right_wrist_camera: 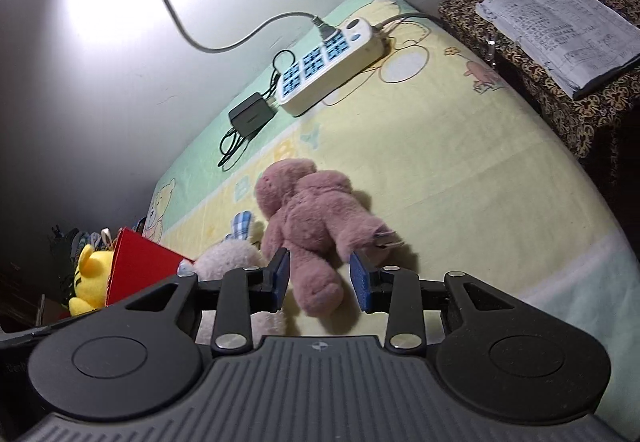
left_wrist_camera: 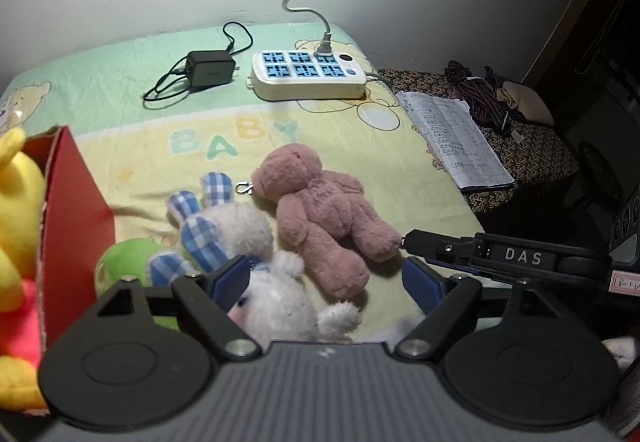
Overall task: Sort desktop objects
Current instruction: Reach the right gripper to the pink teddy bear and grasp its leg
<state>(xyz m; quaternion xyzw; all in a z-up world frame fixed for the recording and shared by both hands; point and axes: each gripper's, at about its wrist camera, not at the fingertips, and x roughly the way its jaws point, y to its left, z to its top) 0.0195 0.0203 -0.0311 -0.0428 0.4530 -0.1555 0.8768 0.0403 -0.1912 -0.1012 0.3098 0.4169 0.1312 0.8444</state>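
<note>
Both tongs gape: right tongs (right_wrist_camera: 319,277) straddle pink bear's (right_wrist_camera: 316,217) leg, left tongs (left_wrist_camera: 326,282) above white bunny (left_wrist_camera: 276,294).

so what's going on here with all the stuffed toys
A person is sorting soft toys on a baby-print sheet with two handheld grippers. The right gripper is open, its fingers on either side of a leg of the pink teddy bear. The left gripper is open over the white bunny with blue checked ears. A yellow plush already sits in the red box.
</note>
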